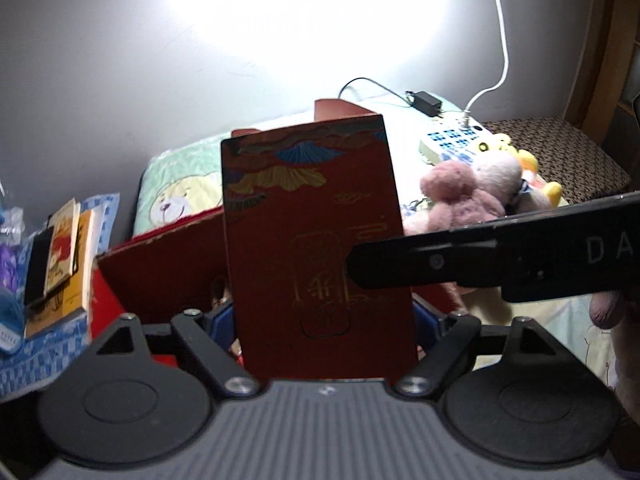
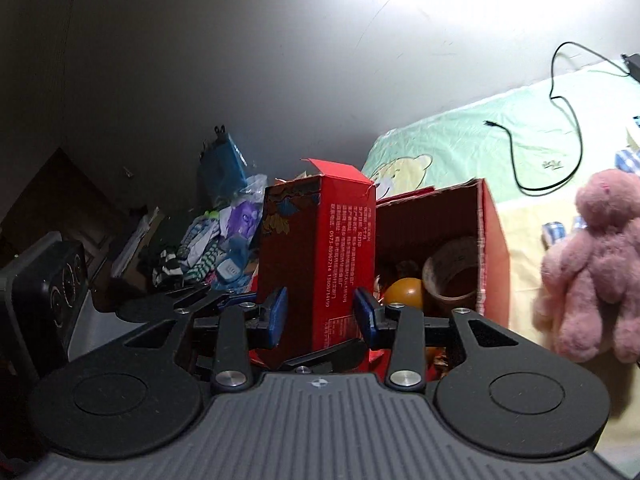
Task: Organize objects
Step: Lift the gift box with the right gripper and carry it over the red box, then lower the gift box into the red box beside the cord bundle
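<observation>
Furthest left of the open red box (image 1: 168,276) there's a little stack of books (image 1: 64,248) on a blue checked cloth, and from the right wrist view a messy pile of clothes and bags (image 2: 200,248) on that same side.

The tall red carton (image 1: 320,240) stands upright just in front of the box, on the camera side, with its top flap popped open. The left gripper (image 1: 320,316) has it by the narrow edges, blue pads tight on either side. The right gripper (image 2: 320,314) is clamped on the carton too, squeezing the wide faces; one of its black fingers lies flat across the printed front in the left wrist view.

Inside the box, toward its right wall, you can see an orange ball (image 2: 404,294) and a roll of tape (image 2: 452,276).

Right of the box, a pink plush bear (image 2: 592,264) lies on the pale bedding, not touching the box. Behind the bear there's a white power strip (image 1: 452,140).
</observation>
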The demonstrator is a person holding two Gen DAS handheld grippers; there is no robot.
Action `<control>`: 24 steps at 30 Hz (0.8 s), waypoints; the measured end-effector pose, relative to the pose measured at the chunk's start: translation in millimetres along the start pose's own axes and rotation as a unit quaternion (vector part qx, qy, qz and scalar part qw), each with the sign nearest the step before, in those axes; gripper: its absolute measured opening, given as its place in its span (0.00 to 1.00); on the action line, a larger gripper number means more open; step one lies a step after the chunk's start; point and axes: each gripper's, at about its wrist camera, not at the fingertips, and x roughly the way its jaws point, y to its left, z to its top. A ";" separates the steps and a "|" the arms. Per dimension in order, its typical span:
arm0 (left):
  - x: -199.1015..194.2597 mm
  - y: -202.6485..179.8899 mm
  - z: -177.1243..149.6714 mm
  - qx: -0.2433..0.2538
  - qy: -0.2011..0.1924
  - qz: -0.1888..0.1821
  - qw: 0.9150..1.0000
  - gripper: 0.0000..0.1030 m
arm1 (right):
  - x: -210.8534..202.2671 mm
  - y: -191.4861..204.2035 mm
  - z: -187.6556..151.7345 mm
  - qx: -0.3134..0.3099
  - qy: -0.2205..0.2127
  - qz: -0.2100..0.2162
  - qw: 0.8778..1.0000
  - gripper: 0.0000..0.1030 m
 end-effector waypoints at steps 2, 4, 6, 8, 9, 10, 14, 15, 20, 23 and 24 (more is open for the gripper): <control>5.9 16.5 -4.0 -0.023 0.012 0.007 1.000 0.81 | 22.9 0.9 5.7 0.004 0.028 0.006 1.000 0.39; 13.8 31.0 -7.0 -0.039 0.025 0.015 0.999 0.81 | 43.7 2.0 10.1 0.007 0.053 0.009 0.999 0.39; 23.6 43.4 -10.6 -0.048 0.036 0.026 0.998 0.80 | 63.3 4.3 13.0 0.004 0.078 0.011 0.997 0.39; 33.0 50.2 -10.4 -0.058 0.044 0.034 0.997 0.80 | 80.5 6.2 14.8 0.000 0.101 0.010 0.995 0.39; 34.0 56.1 -10.0 -0.063 0.048 0.036 0.996 0.80 | 88.3 6.6 15.4 0.001 0.111 0.008 0.994 0.39; 38.7 61.4 -9.0 -0.069 0.053 0.037 0.996 0.80 | 95.4 6.6 15.9 0.004 0.121 0.008 0.993 0.39; 54.8 78.6 -9.0 -0.088 0.076 0.043 0.992 0.80 | 117.9 1.4 19.3 0.021 0.154 0.014 0.988 0.39; 58.9 82.1 -9.7 -0.092 0.082 0.043 0.991 0.80 | 123.3 0.6 20.3 0.021 0.160 0.013 0.987 0.39; 80.1 89.3 -15.3 -0.105 0.115 0.048 0.987 0.80 | 146.6 -5.8 24.1 0.024 0.191 0.007 0.981 0.39; 87.6 91.8 -15.8 -0.110 0.128 0.059 0.984 0.80 | 156.9 -11.2 24.9 0.028 0.205 0.011 0.978 0.39; 89.5 93.0 -15.3 -0.111 0.132 0.064 0.983 0.80 | 160.1 -12.3 24.8 0.031 0.208 0.013 0.978 0.39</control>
